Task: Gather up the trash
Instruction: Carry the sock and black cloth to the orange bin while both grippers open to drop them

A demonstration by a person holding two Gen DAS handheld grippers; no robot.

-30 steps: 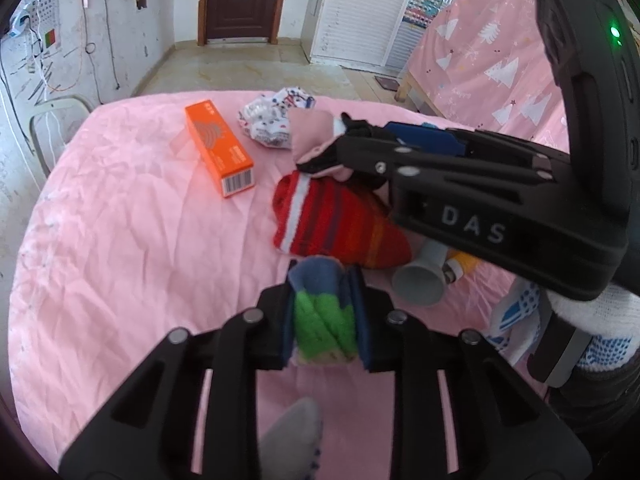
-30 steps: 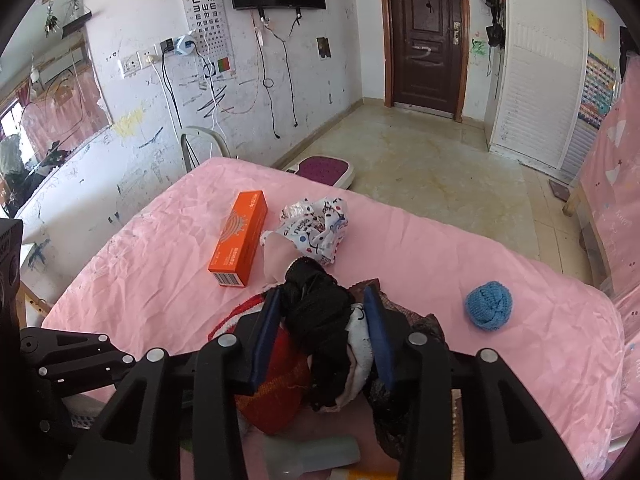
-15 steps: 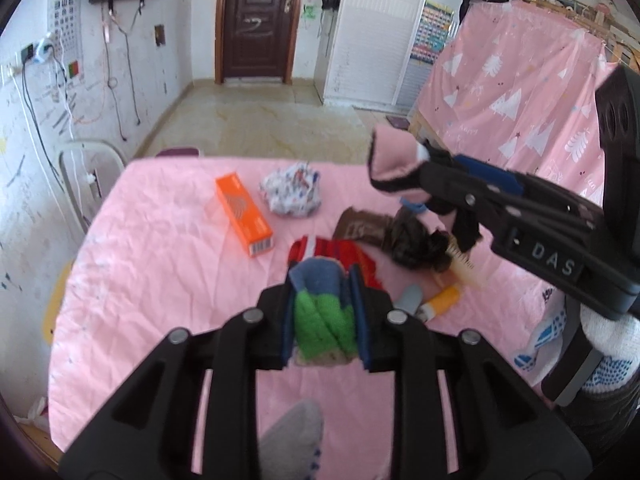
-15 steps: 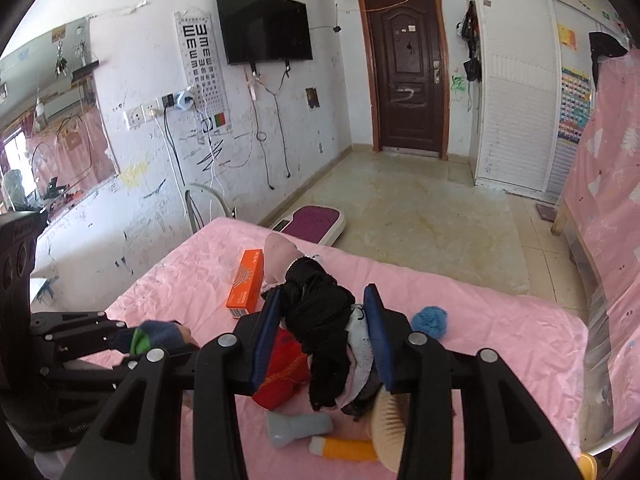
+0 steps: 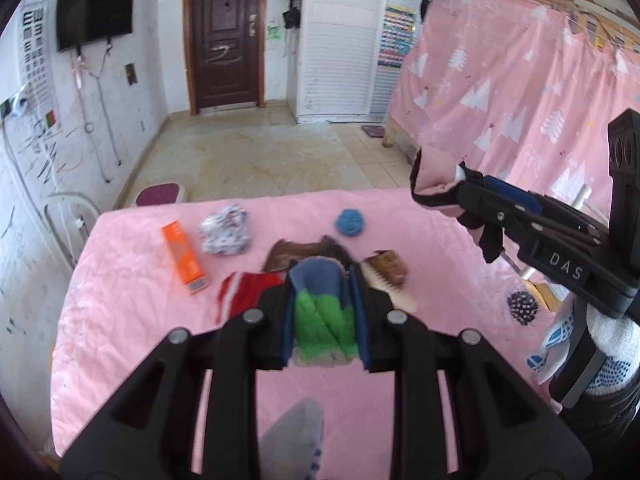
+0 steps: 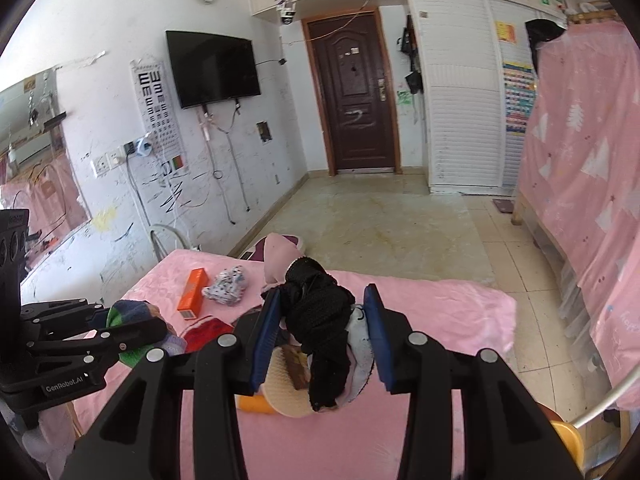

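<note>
left wrist view:
your left gripper: jaws clenched on a blue-green sock, held above the bed.
your right gripper: off the bed's right edge, gripping a pink-black bundle.
bed, far edge: blue ball, patterned wad, orange box toward the left.
bed, middle: red sock, brown cloth, brush just beside it.
your glove: white, blue dots, lower right.

right wrist view:
your right gripper: jaws part-closed, grasping the pink-black bundle, black end hanging down.
your left gripper: at the left, sock pinched in it.
bed: box and wad near the far left corner; brush under the bundle.
</note>
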